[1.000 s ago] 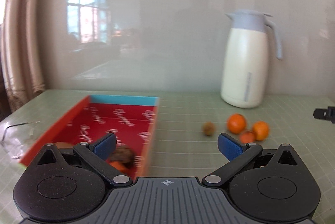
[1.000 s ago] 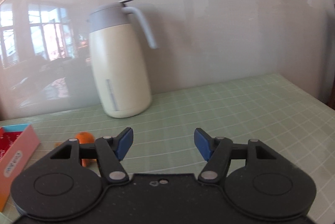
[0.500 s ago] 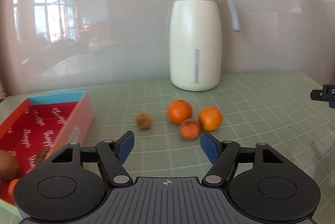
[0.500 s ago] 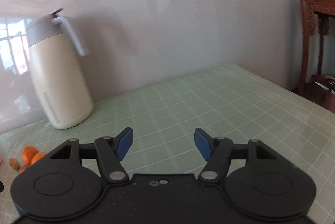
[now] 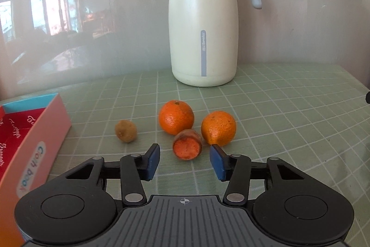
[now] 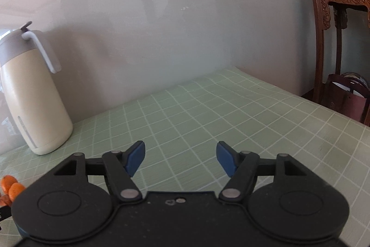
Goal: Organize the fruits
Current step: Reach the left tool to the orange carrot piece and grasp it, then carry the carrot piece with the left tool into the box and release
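Observation:
In the left wrist view, two oranges (image 5: 176, 117) (image 5: 218, 128), a cut orange-fleshed fruit piece (image 5: 187, 147) and a small brown fruit (image 5: 125, 131) lie on the green checked table. My left gripper (image 5: 185, 160) is open and empty, its tips just short of the cut piece, one on each side. The red box (image 5: 34, 138) with the pink wall is at the left. My right gripper (image 6: 180, 158) is open and empty over bare table. The oranges (image 6: 11, 187) show at the far left edge of the right wrist view.
A cream thermos jug (image 5: 203, 22) stands behind the fruit against the grey wall; it also shows in the right wrist view (image 6: 30, 96). A dark wooden chair (image 6: 340, 39) and a bag (image 6: 346, 99) stand past the table's right edge.
My left gripper has swung right from the red box to the loose fruit and moved close to the cut piece. My right gripper has turned right, away from the jug.

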The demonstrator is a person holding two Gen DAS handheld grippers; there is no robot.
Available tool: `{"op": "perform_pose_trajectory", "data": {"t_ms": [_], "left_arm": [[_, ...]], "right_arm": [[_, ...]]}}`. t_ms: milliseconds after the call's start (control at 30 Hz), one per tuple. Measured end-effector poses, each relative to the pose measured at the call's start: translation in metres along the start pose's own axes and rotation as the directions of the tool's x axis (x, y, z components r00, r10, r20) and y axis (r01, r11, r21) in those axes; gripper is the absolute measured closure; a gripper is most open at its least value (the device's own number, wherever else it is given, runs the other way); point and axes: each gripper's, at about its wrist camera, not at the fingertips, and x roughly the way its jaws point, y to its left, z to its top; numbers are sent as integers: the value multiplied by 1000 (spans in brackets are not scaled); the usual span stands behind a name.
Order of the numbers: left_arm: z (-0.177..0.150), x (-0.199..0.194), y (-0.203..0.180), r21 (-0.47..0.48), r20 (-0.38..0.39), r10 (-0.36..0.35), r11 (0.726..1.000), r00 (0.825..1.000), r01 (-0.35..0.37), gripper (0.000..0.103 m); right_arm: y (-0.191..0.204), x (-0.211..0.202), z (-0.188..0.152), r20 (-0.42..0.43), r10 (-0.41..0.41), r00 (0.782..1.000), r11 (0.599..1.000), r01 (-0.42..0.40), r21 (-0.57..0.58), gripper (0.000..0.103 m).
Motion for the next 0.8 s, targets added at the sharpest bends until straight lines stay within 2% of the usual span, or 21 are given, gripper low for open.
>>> {"op": "perform_pose_trajectory", "data": {"t_ms": [133, 167, 233, 500, 800], "left_arm": [[2, 7, -2, -5, -7, 2, 1000, 1000, -2, 55], [3, 7, -2, -10, -3, 2, 1000, 1000, -2, 57], [5, 10, -3, -15, -15, 4, 1000, 1000, -5, 72], [4, 6, -1, -20, -14, -6, 1000, 1000, 6, 72], [2, -32, 7, -3, 25, -18, 1000, 1000, 18, 72]], "right_arm": [[-9, 3, 0, -6, -12, 1000, 1000, 12, 7, 35], [-10, 3, 0, -8, -14, 1000, 1000, 14, 5, 35], [-12, 3, 0, -8, -17, 1000, 1000, 17, 0, 35], [-9, 3, 1, -13, -8, 1000, 1000, 8, -3, 35], [4, -2, 0, -28, 7, 1000, 1000, -8, -25, 35]]}}
